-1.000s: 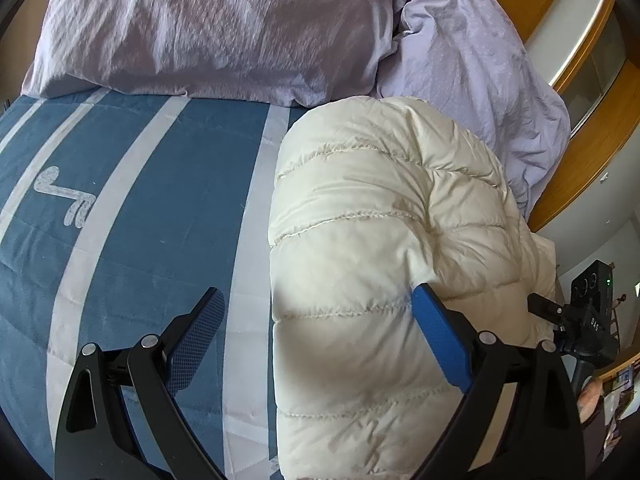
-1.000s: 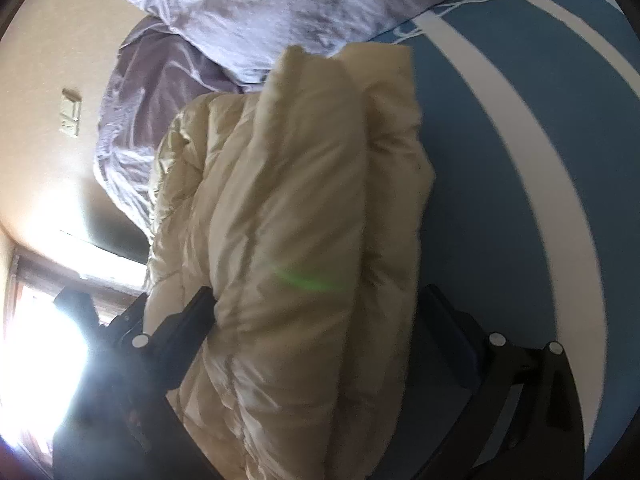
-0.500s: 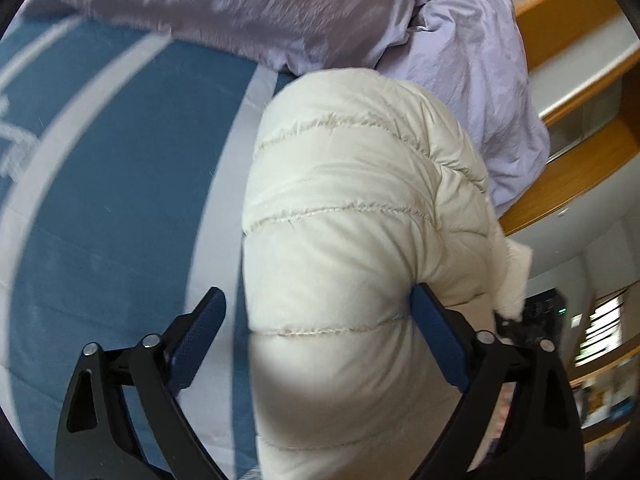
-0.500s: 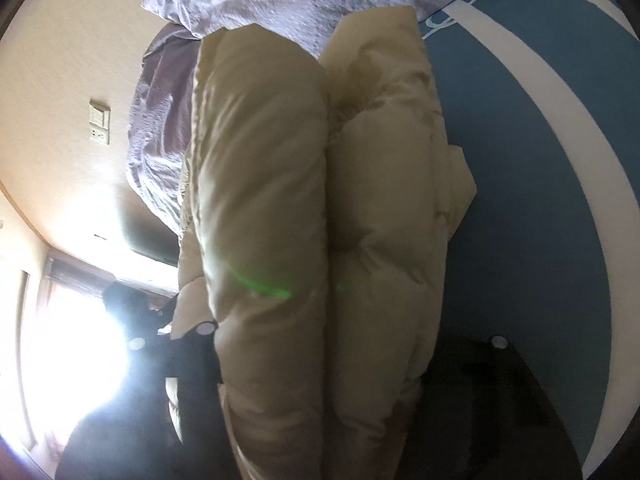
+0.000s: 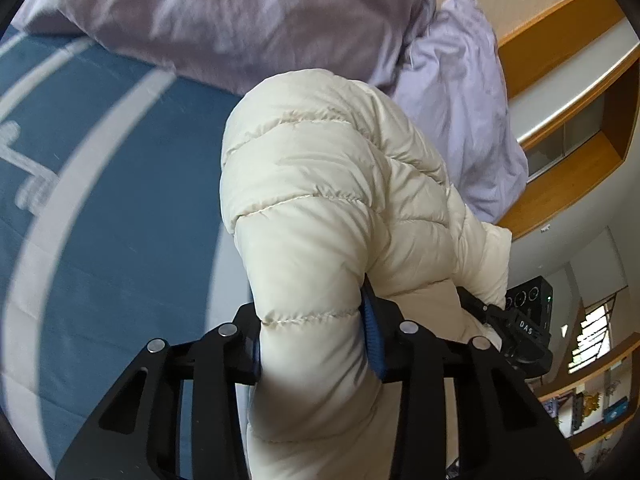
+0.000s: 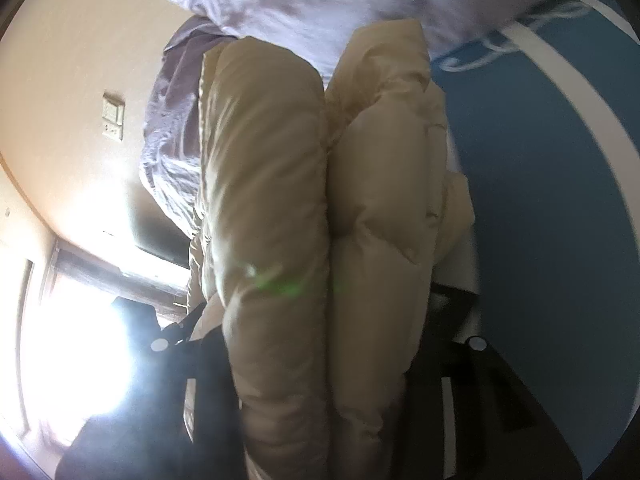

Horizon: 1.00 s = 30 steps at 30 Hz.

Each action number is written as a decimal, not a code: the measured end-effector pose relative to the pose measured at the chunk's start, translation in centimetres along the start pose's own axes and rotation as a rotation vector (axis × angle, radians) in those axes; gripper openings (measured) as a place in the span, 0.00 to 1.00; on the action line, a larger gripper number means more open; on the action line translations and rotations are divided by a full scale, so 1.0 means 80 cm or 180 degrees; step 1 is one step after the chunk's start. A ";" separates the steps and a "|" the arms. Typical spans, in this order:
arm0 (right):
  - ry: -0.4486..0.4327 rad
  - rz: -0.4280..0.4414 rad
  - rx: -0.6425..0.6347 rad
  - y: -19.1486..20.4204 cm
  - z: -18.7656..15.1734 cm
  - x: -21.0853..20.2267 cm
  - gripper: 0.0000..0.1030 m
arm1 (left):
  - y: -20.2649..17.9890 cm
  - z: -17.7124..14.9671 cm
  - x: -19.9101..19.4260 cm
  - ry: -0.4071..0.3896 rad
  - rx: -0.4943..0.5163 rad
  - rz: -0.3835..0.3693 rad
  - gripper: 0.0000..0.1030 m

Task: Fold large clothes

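Black gripper, blue pads, silver screws

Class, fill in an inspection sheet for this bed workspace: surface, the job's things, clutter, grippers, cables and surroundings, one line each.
Surface: blue bedspread with white stripes.
Job's things: cream puffer jacket, doubled over into thick quilted layers, bulging up from both grippers.
Clutter: lilac pillow and rumpled lilac duvet at the head of the bed, touching the jacket.
Grippers: left gripper shut on the jacket, blue pads pressing in; right gripper has the folded layers between its jaws, which are mostly hidden by glare and fabric.
Cables: nothing seen.
Surroundings: wooden shelving, wall switch plate, bright window.
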State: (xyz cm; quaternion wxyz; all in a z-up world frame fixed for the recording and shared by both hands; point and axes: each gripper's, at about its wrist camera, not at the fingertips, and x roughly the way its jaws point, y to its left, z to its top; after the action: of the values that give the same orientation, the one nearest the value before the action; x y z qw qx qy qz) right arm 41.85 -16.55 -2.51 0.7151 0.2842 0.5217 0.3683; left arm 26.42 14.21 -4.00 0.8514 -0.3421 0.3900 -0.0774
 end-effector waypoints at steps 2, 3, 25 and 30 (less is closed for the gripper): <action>0.0017 0.0002 -0.0080 0.011 0.006 0.008 0.34 | 0.007 0.006 -0.011 -0.0078 -0.0006 0.0049 0.37; 0.0022 -0.0006 -0.0138 0.018 0.009 0.014 0.34 | 0.010 0.009 -0.015 -0.0112 -0.0010 0.0074 0.37; -0.0860 -0.1210 -0.0902 0.098 0.008 -0.004 0.68 | -0.003 0.028 -0.048 -0.0750 0.0611 0.1369 0.76; -0.1067 -0.1269 -0.1344 0.132 -0.019 -0.019 0.68 | -0.032 0.026 -0.048 -0.0927 0.0866 0.1501 0.87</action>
State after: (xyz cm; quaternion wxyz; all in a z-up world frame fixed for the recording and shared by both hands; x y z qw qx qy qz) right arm 37.68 -11.77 6.25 0.8921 0.0787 0.3543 0.2692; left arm 25.62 14.92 0.96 0.9308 -0.1325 0.3186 0.1207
